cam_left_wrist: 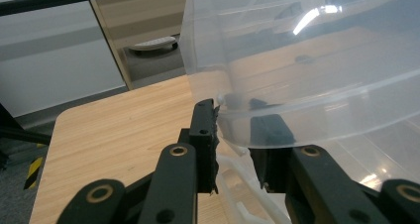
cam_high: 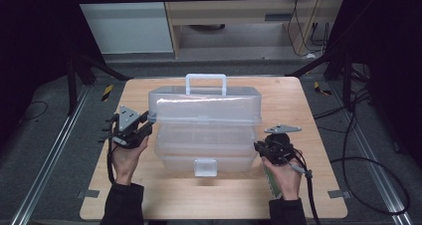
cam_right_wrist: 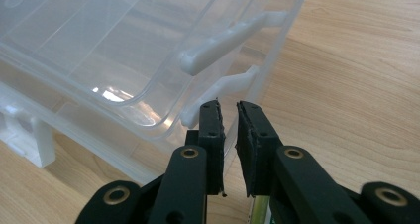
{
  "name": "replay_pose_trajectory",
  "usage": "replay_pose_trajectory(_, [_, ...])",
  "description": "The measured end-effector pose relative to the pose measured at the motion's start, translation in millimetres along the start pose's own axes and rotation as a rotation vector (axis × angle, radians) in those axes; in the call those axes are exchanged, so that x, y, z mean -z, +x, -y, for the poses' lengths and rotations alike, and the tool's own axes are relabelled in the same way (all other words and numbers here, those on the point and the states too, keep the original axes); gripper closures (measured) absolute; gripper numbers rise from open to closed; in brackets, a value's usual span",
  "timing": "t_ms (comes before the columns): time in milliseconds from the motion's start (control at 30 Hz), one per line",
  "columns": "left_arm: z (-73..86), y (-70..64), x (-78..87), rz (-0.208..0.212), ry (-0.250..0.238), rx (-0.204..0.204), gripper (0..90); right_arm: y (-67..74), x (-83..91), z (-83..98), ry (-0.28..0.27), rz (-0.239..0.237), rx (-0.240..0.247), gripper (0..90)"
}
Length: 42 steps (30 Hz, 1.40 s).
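Note:
A clear plastic tiered box [cam_high: 206, 135] with a white handle [cam_high: 206, 83] stands mid-table. Its upper tier [cam_high: 204, 105] sits swung back above the lower trays. My left gripper [cam_high: 149, 119] is at that tier's left end. In the left gripper view its jaws [cam_left_wrist: 235, 130] straddle the tier's rim [cam_left_wrist: 307, 130] and press on it. My right gripper [cam_high: 258, 146] sits at the right end of the lower trays. In the right gripper view its jaws [cam_right_wrist: 229, 112] stand a narrow slit apart with nothing between them, just short of a white hinge arm [cam_right_wrist: 228, 40].
The box rests on a wooden table [cam_high: 298, 100] with bare wood on both sides and in front. A white latch [cam_high: 205, 168] hangs at the box's front. Cables [cam_high: 368, 160] lie on the floor at the right, and dark frame legs stand behind the table.

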<state>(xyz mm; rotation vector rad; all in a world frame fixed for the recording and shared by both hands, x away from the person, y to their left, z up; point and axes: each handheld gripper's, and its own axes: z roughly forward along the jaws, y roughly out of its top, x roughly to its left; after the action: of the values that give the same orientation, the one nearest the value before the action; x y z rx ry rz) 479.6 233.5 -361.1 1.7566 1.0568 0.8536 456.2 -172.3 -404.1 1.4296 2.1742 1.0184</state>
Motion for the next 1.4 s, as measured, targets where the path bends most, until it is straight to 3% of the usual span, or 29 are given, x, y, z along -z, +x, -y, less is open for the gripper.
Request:
replay_pose_trajectory(267, [-5.5, 3.3, -3.4, 0.005, -0.003, 0.023, 72.9, -2.7, -0.2, -0.5, 0.003, -0.027, -0.004, 81.0])
replay_pose_trajectory(1033, [-33.3, 10.7, -15.1, -0.012, 0.017, 0.014, 75.2, -5.7, -0.9, 0.4, -0.015, -0.029, 0.029, 81.3])
replay_pose_trajectory(1200, [-40.6, 12.5, -19.7, -0.023, 0.011, -0.008, 76.5, -7.1, -0.8, 1.6, -0.023, -0.042, 0.021, 81.1])
replay_pose_trajectory(1400, [-46.5, 15.7, -25.5, -0.025, 0.015, 0.007, 78.1, -6.3, -1.4, 1.4, -0.024, -0.028, 0.031, 81.0])
